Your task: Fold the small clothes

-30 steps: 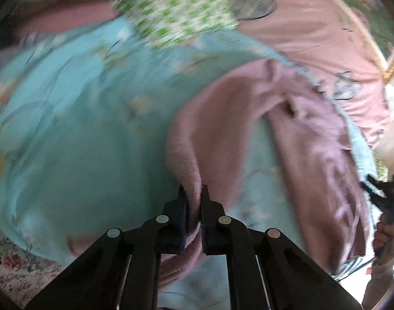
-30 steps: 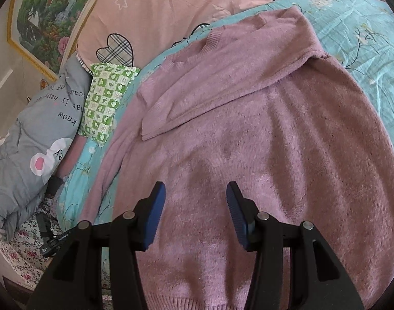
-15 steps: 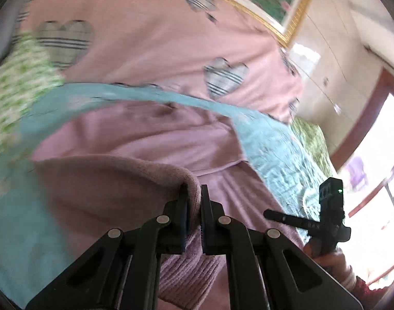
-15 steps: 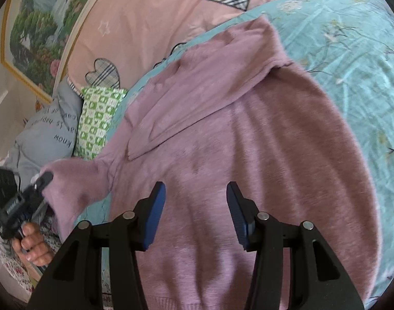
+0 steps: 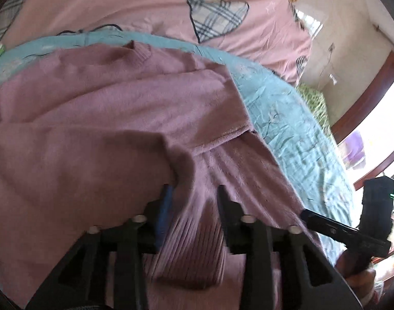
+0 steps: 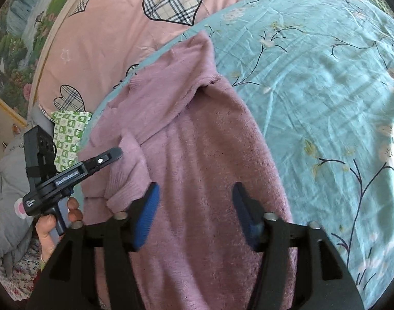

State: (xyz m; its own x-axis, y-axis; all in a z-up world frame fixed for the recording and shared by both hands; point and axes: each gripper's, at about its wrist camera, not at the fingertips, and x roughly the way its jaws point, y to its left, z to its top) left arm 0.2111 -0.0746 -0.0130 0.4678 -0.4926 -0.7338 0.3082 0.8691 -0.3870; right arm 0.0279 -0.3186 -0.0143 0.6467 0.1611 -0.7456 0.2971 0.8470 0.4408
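While the fuzzy mauve knitted sweater (image 6: 197, 155) is spread on the turquoise floral bedsheet (image 6: 326, 90), its ribbed cuff (image 5: 194, 242) is just released between the opening left gripper (image 5: 194, 196); right gripper (image 6: 195, 193) is held spread, just widened, above the body.

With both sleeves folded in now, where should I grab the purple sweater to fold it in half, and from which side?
Grip the purple sweater at its bottom hem, the edge nearest the grippers, coming from the near side. The body lies flat with both sleeves folded across it, so the hem is probably the freest edge to lift toward the collar. The right gripper hangs open above the lower body; the left gripper has just been opening, sleeve cuff lying loose between its jaws.
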